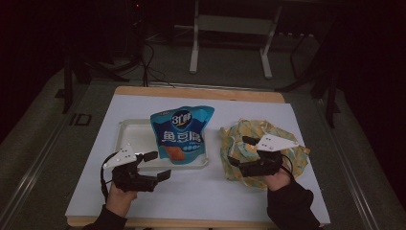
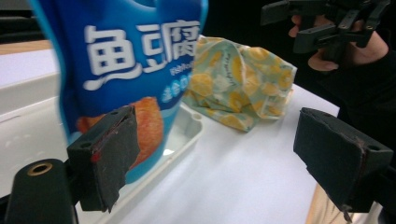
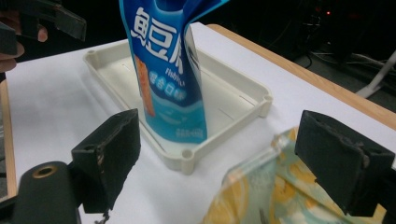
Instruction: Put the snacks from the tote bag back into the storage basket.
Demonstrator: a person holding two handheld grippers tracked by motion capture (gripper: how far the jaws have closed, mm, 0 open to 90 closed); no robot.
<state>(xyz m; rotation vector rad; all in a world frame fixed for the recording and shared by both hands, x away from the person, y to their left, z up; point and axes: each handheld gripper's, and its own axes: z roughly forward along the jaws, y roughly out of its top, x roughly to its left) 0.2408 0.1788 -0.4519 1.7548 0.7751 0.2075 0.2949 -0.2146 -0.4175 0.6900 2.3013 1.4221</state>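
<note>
Two snack packs wait on the white table sheet (image 1: 191, 191): a tall blue glossy pouch (image 1: 182, 135) standing upright in the shallow white plastic tray (image 1: 129, 132), and a flat yellow-patterned foil bag (image 1: 261, 143) lying to its right. The left gripper (image 1: 155, 165) hovers at the tray's near edge with its jaws spread and empty, the pouch just beyond its fingers. The right gripper (image 1: 242, 151) hangs wide open over the yellow bag's left part, nearer to it.
</note>
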